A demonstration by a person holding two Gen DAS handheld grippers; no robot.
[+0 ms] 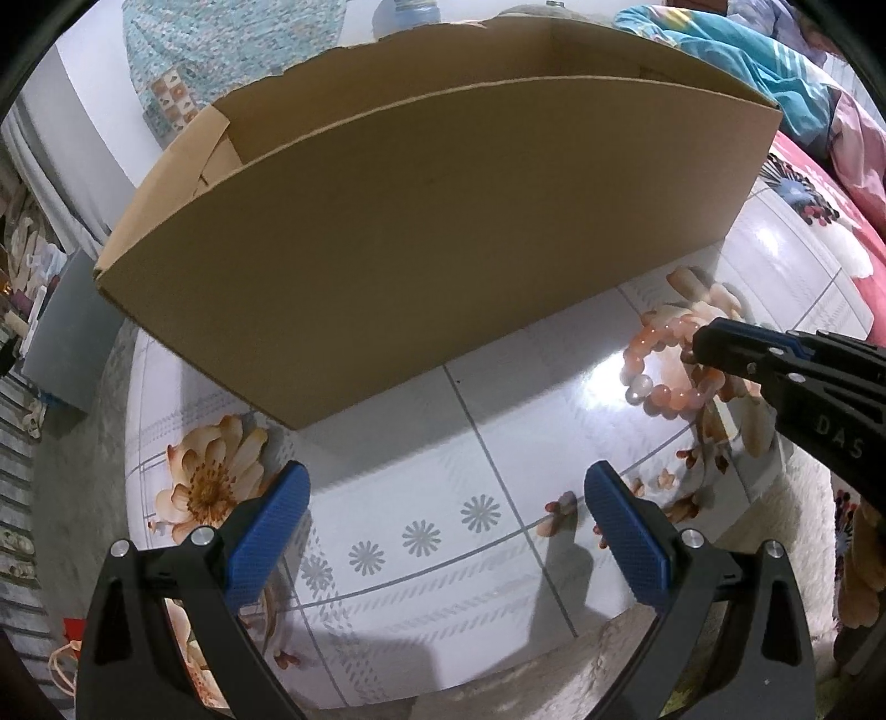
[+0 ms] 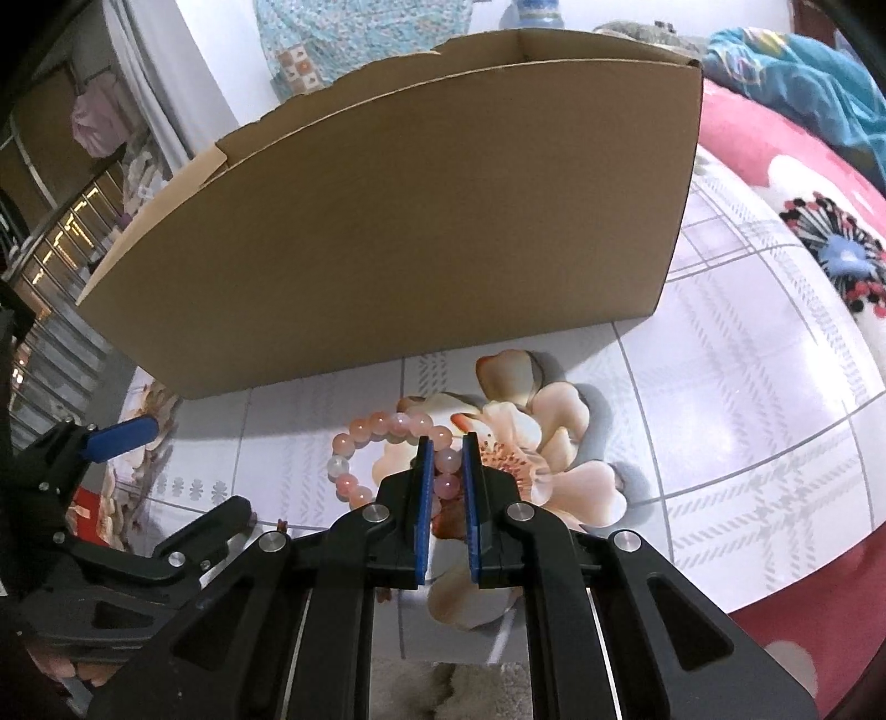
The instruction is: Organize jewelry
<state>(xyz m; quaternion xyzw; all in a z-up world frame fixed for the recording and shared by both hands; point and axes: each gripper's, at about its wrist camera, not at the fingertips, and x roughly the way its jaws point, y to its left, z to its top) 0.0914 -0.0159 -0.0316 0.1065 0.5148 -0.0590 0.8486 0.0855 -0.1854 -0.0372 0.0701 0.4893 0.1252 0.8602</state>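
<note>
Pinching one side of a pink beaded bracelet (image 2: 387,443), the right tool (image 2: 447,443) has its blue pads pressed in on two or three round, glossy beads, while the rest of the loop lies flat on the tabletop (image 2: 747,443) just in front of the cardboard box (image 2: 415,221). One bead on the far side of the loop looks paler and milky. The left tool (image 1: 446,498) hangs spread wide over bare tabletop, its textured blue pads (image 1: 266,531) well apart and gripping nothing. Glossy and white, the tabletop carries a printed grid of grey lines, small grey rosettes and large peach flowers (image 1: 210,482). Beyond the bracelet stands the plain brown box, open at the top with a ragged far rim; its inside is hidden from both views. Behind it lie a turquoise patterned cloth (image 2: 343,33) and, to the right, red floral bedding (image 2: 803,183) with a blue blanket (image 2: 803,72).
</note>
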